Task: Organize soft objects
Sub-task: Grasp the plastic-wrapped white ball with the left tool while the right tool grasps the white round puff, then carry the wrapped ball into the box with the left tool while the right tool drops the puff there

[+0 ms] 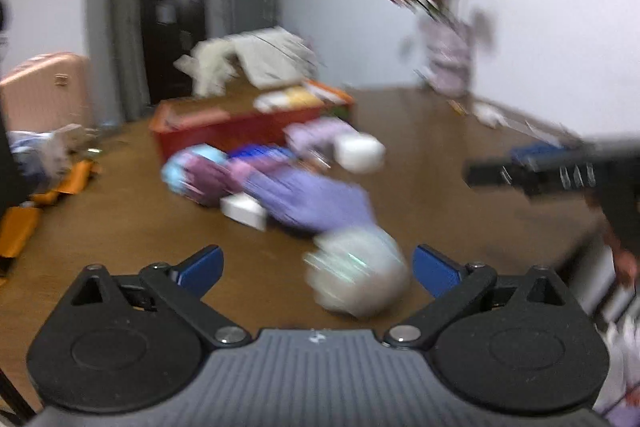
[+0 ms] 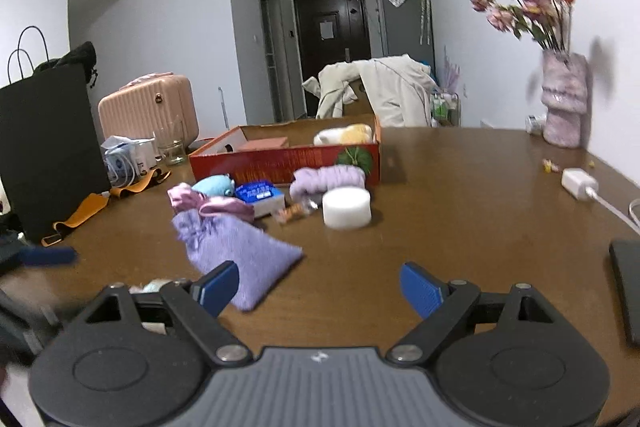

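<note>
Left wrist view is blurring: left gripper [image 1: 318, 269] is gaping wide, empty, over a pale ball [image 1: 358, 275] lying on the surface [image 1: 460, 163]. Likely light, squashy; pinch across middle. Right gripper [image 2: 319, 287] also hanging wide, empty, near pouch [image 2: 240, 255].

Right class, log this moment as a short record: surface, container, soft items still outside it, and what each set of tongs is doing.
surface: brown wooden table
container: red cardboard box, open top, white and yellow soft items inside
soft items outside: purple pouch, pink satin pouch, light blue plush, lilac knit roll
left tongs: open, blurred pale round object between its fingers
right tongs: open, holding nothing
</note>
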A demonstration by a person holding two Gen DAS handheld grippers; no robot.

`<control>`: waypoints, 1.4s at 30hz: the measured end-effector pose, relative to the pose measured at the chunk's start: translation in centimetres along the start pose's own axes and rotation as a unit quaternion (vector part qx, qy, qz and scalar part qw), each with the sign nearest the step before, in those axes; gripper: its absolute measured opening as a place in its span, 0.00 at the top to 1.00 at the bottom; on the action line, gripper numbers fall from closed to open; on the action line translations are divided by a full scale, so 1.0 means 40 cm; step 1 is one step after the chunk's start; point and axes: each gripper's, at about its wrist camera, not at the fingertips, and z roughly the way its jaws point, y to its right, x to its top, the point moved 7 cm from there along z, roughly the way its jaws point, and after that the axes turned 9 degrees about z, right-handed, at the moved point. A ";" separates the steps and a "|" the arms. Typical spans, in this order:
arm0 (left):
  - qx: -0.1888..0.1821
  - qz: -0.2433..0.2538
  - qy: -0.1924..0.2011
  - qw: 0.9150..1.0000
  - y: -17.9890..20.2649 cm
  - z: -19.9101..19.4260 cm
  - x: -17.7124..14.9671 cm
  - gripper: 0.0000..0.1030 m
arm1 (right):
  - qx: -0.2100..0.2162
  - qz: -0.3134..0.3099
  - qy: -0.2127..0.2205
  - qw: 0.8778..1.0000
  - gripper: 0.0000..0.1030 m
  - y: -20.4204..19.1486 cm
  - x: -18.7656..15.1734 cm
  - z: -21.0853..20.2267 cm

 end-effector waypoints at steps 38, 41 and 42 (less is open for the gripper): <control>0.062 -0.106 0.023 0.992 -0.296 0.168 0.128 0.74 | -0.046 -0.044 -0.081 0.995 0.47 0.031 0.161 0.559; 0.061 -0.109 0.020 0.992 -0.302 0.170 0.128 0.74 | -0.044 -0.039 -0.080 0.995 0.50 0.030 0.162 0.546; 0.061 -0.108 0.023 0.992 -0.300 0.165 0.129 0.74 | -0.043 -0.038 -0.075 0.996 0.50 0.029 0.162 0.533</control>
